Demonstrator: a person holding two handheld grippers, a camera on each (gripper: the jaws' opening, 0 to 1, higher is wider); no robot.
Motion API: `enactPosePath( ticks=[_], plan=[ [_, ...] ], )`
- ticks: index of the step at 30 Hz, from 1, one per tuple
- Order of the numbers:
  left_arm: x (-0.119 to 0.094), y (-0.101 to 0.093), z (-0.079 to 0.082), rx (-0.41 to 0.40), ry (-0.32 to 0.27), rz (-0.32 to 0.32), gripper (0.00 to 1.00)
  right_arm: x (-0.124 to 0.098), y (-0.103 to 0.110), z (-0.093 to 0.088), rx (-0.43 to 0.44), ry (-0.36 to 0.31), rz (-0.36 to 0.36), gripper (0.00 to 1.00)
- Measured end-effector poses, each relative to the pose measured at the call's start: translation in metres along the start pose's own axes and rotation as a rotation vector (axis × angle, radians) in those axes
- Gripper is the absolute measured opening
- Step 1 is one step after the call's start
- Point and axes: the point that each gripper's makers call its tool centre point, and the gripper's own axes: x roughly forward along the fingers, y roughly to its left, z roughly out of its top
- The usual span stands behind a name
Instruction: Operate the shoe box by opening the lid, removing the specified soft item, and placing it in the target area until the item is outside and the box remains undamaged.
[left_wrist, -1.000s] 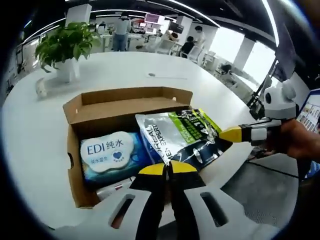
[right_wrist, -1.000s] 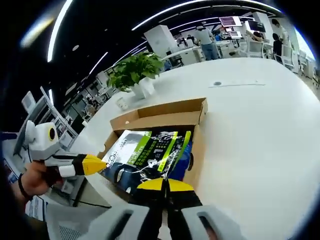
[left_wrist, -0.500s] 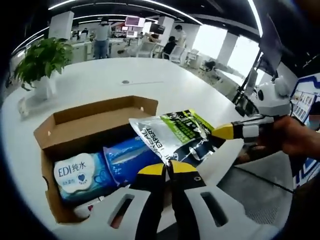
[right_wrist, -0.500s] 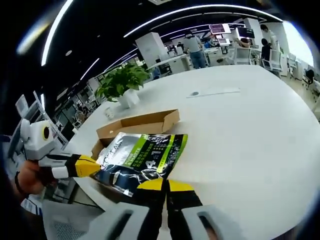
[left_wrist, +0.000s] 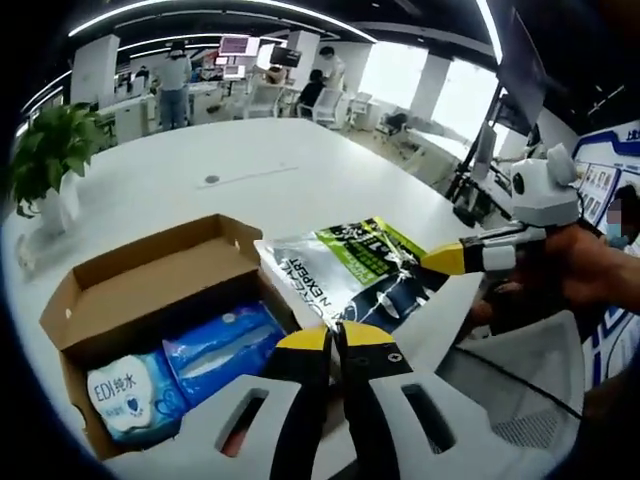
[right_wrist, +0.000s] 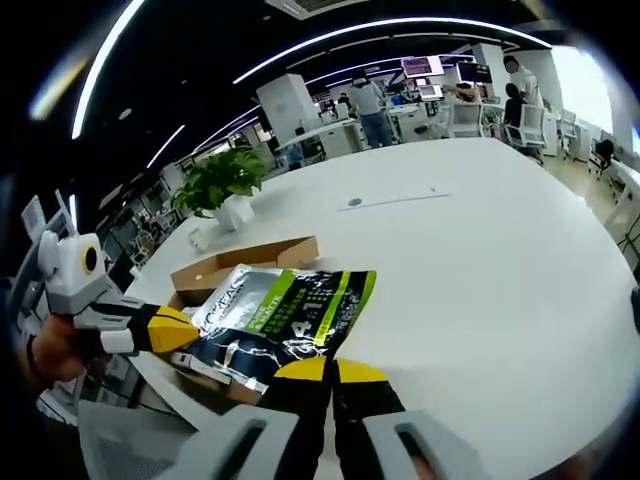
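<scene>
Holding the shiny pouch (left_wrist: 355, 270) up takes both claws at once. The left gripper (left_wrist: 336, 338) is clamped tight on the near edge of the pouch, and the right gripper (left_wrist: 443, 262) pinches its right corner. In the right gripper view the same pouch (right_wrist: 285, 315) is grasped by the right gripper (right_wrist: 331, 371) at the near edge, with the left gripper (right_wrist: 190, 328) nipping the left corner.

The pouch is silver, green and black, and it bends like a soft bag. It looks lifted out of the shoe box (left_wrist: 150, 300) and hangs over the box's right side, above the white table (left_wrist: 250, 170). The box lid is open. Inside still lie a blue pack (left_wrist: 220, 340) and a pack of wipes (left_wrist: 125, 385) at the near left. A potted plant (left_wrist: 45, 150) stands on the far left of the table.

I think the job now is to carry the pouch away and set it down on a bare bit of table. To do it well, move both claws together so the bag does not stretch or tear. Keep it high enough that it clears the box wall and does not drag or tip the box. Lower it flat, well apart from the box, and only then let go, one claw after the other.
</scene>
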Motion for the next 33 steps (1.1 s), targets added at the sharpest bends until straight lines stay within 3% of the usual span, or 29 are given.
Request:
enactPosePath(
  ticks=[12,20,33],
  plan=[
    [0.035,-0.013,-0.006,0.057,0.067,0.007,0.02,0.006,-0.035,-0.003,0.011,0.045,-0.03,0.0],
    [0.059,-0.015,-0.019,0.084,0.127,0.008,0.02,0.017,-0.052,-0.004,0.0,0.072,-0.044,0.0],
    [0.083,-0.001,-0.019,0.095,0.184,0.042,0.02,0.044,-0.068,-0.008,0.018,0.108,-0.031,0.0]
  ],
)
